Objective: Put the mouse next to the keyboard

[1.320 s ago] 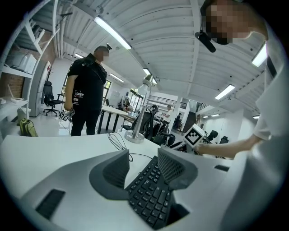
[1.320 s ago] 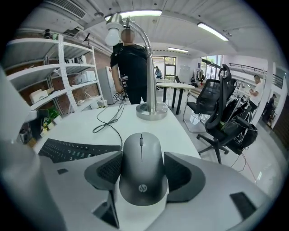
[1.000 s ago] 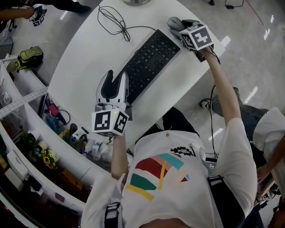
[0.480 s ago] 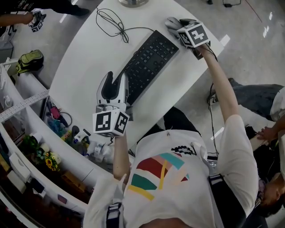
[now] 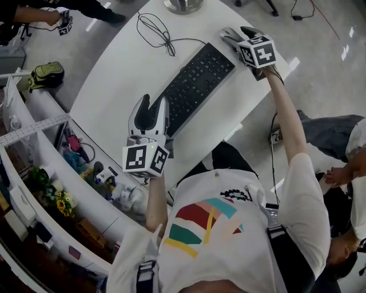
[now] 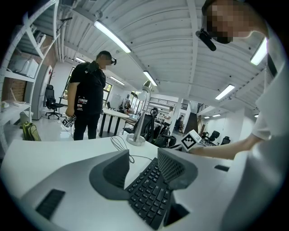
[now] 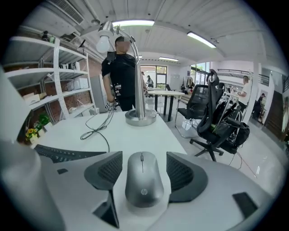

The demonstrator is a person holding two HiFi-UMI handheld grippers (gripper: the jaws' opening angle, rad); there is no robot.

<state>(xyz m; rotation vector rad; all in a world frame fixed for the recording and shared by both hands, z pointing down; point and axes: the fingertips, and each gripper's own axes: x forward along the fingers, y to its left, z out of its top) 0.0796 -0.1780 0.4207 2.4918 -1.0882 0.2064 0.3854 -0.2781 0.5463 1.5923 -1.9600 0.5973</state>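
Note:
A grey mouse (image 7: 143,178) lies on the white table (image 5: 114,74), just off the far right corner of the black keyboard (image 5: 197,86). My right gripper (image 7: 143,169) is open, one jaw on each side of the mouse with a thin strip of table showing at both pads. In the head view the right gripper (image 5: 237,34) and its marker cube partly cover the mouse (image 5: 230,34). My left gripper (image 5: 153,102) hangs open over the keyboard's near end, holding nothing. Keys of the keyboard (image 6: 149,194) show between the left gripper's (image 6: 142,164) jaws.
A lamp base (image 5: 183,4) stands at the table's far edge, with a looped black cable (image 5: 157,31) beside it. A person in black (image 6: 88,101) stands beyond the table. An office chair (image 7: 212,117) is off to the right. Cluttered shelves (image 5: 57,171) run along the left.
The head view has shifted a little. Relative to the keyboard, both grippers and the mouse keep their places.

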